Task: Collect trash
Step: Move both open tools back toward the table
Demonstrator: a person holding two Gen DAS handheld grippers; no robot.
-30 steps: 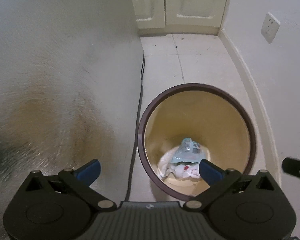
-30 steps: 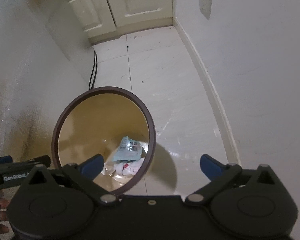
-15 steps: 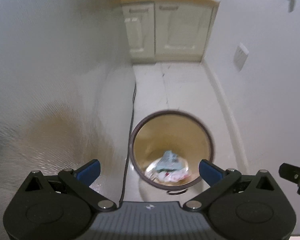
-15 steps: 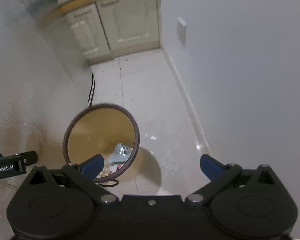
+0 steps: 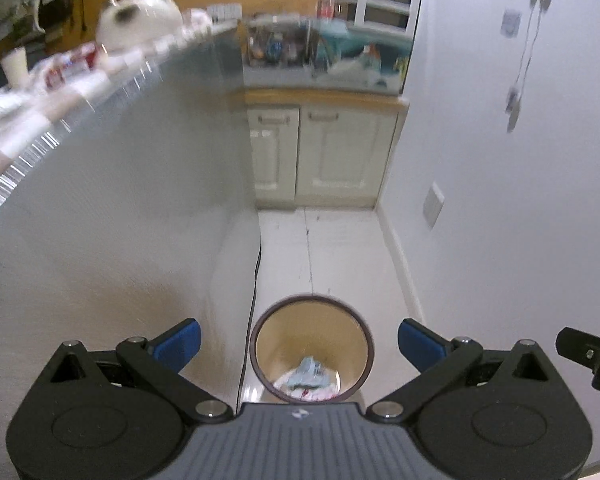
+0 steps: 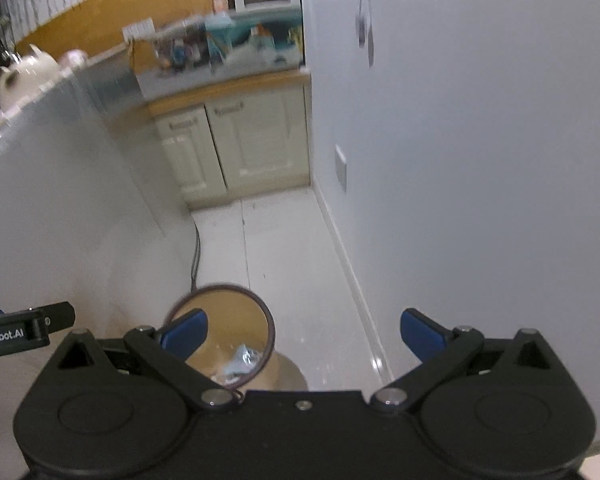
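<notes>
A round bin with a dark brown rim and tan inside stands on the white floor, far below both grippers. In it lies trash: a pale blue wrapper on white crumpled paper. My left gripper is open with nothing between its blue pads, high above the bin. My right gripper is also open and empty; the bin lies under its left finger, with the wrapper showing inside. Each gripper's tip shows at the edge of the other's view.
A tall grey appliance side fills the left, with a black cable running down along it. A white wall with a socket is at the right. Cream cabinets stand behind, and a cluttered counter top is at upper left.
Both grippers have risen well up and away from the bin, which now looks much smaller. The counter top and cabinets have come into view. Both stay open and empty.
</notes>
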